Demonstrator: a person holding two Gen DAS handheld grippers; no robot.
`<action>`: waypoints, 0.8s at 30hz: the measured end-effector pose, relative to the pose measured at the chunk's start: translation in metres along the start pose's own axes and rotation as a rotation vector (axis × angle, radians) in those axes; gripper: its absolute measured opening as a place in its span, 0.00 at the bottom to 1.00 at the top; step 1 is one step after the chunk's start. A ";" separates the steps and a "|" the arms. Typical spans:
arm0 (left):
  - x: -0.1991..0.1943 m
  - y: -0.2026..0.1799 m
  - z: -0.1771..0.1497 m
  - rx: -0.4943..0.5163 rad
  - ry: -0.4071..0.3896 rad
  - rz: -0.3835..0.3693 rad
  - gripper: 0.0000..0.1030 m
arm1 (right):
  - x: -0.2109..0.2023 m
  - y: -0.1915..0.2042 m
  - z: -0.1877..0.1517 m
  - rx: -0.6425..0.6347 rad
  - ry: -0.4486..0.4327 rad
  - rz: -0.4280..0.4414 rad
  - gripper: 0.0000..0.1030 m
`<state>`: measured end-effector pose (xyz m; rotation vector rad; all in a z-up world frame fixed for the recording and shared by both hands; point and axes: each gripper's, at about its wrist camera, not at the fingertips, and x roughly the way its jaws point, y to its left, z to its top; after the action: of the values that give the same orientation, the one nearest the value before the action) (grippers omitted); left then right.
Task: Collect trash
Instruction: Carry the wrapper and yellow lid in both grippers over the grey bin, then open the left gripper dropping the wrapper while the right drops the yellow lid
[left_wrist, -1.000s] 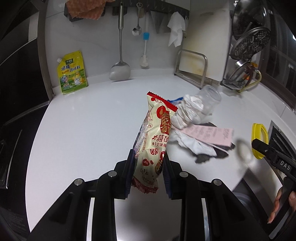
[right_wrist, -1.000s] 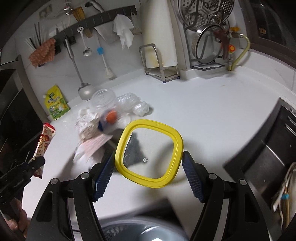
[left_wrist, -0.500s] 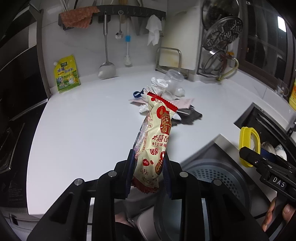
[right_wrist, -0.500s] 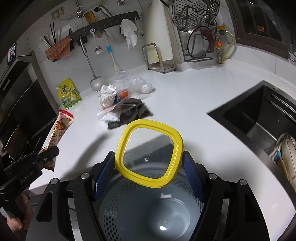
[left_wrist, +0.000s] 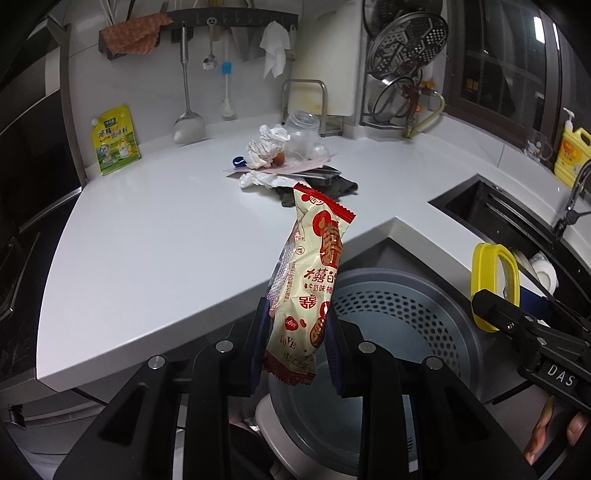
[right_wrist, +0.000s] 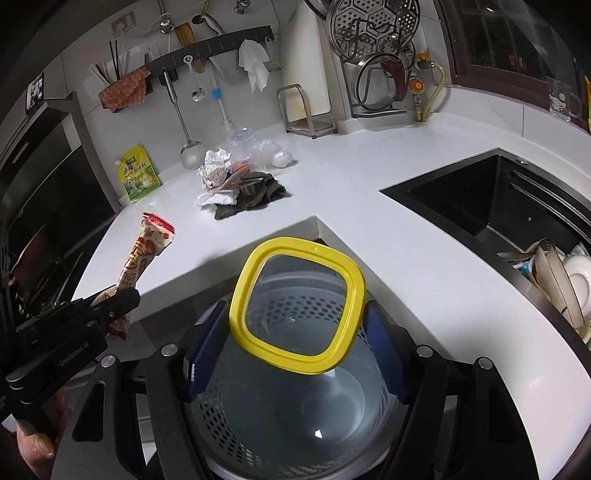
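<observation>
My left gripper is shut on a cream and red snack wrapper, held upright above the near rim of a grey perforated trash bin. My right gripper is shut on a yellow-rimmed clear lid, held right over the bin opening. The wrapper and left gripper show at the left of the right wrist view. The lid shows at the right of the left wrist view. A trash pile of crumpled paper, a clear jar and a dark cloth lies on the white counter.
A yellow sauce pouch leans on the back wall. Utensils hang on a rail. A steamer rack stands at the back right. A black sink with dishes is on the right. A yellow soap bottle stands far right.
Both grippers pulled back from the counter and now hang over the bin beside the counter edge. The wrapper and the lid stayed gripped. The trash pile looks farther away.
</observation>
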<state>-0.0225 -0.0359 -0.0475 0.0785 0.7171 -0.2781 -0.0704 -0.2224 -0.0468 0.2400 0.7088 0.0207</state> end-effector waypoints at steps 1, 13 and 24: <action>0.000 -0.002 -0.003 0.001 0.006 -0.002 0.27 | -0.001 -0.001 -0.004 -0.001 0.005 0.000 0.68; 0.014 -0.010 -0.029 0.008 0.088 -0.035 0.27 | 0.007 -0.003 -0.034 0.012 0.062 0.002 0.68; 0.028 -0.014 -0.039 0.000 0.144 -0.071 0.28 | 0.027 -0.005 -0.046 0.019 0.118 0.006 0.68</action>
<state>-0.0307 -0.0489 -0.0947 0.0734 0.8643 -0.3424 -0.0800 -0.2152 -0.0994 0.2607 0.8261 0.0341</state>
